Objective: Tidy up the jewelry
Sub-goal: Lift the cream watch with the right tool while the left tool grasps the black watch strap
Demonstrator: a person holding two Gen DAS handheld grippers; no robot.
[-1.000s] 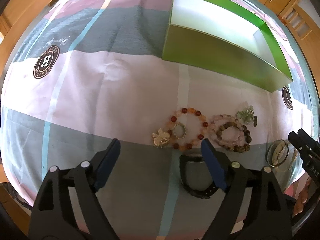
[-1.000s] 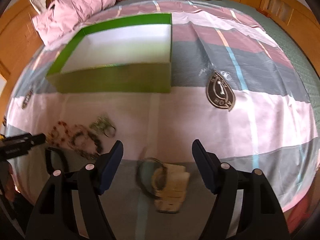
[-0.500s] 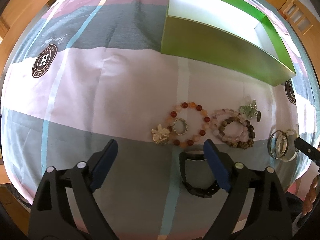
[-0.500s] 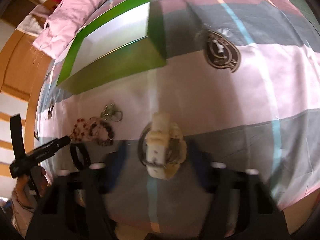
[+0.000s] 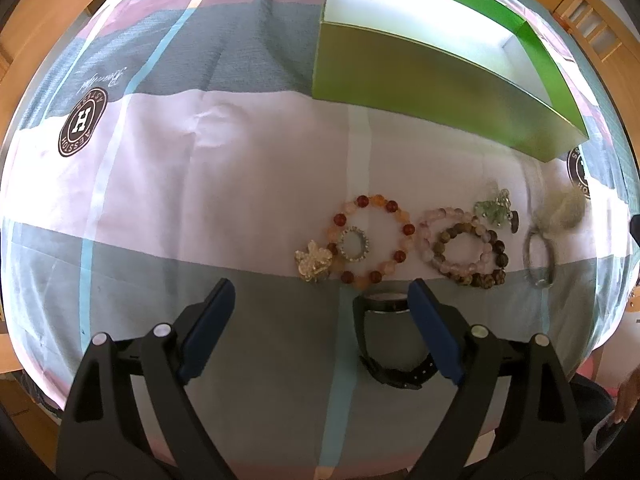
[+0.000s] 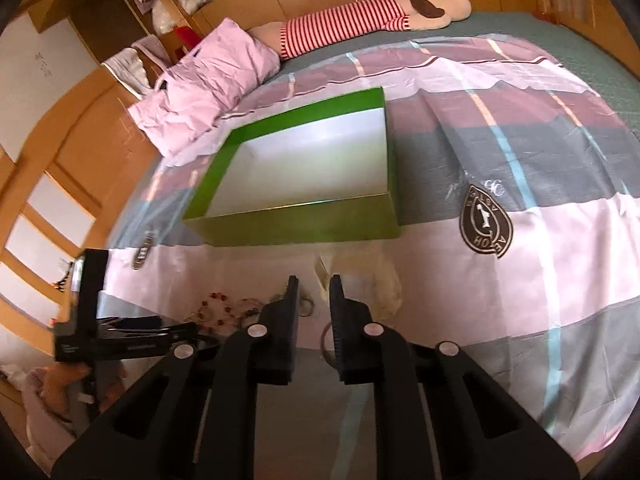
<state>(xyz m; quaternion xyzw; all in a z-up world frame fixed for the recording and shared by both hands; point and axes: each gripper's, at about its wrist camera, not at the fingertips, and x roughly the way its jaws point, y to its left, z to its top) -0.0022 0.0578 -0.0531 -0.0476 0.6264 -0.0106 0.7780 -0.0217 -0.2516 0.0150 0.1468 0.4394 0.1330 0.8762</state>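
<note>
Left wrist view: the patterned bedspread [image 5: 224, 184] fills the frame, the green box [image 5: 432, 84] at one o'clock. Beaded bracelets [image 5: 372, 236] lie in a row at centre, a black watch [image 5: 390, 344] at five o'clock. The left gripper [image 5: 322, 322] gapes empty. The right gripper [image 6: 314, 294] is closing on a blurred cream watch [image 6: 360, 272].

The right gripper [image 6: 313, 282] drew its jaws in from wide apart around the cream watch [image 6: 360, 280] and was closing on its strap, then tipped up so the green box [image 6: 304, 222] and pillows filled its view. The watch left the bedspread [image 5: 240, 160] beside the clear bangle [image 5: 540, 254] and showed blurred above it.
</note>
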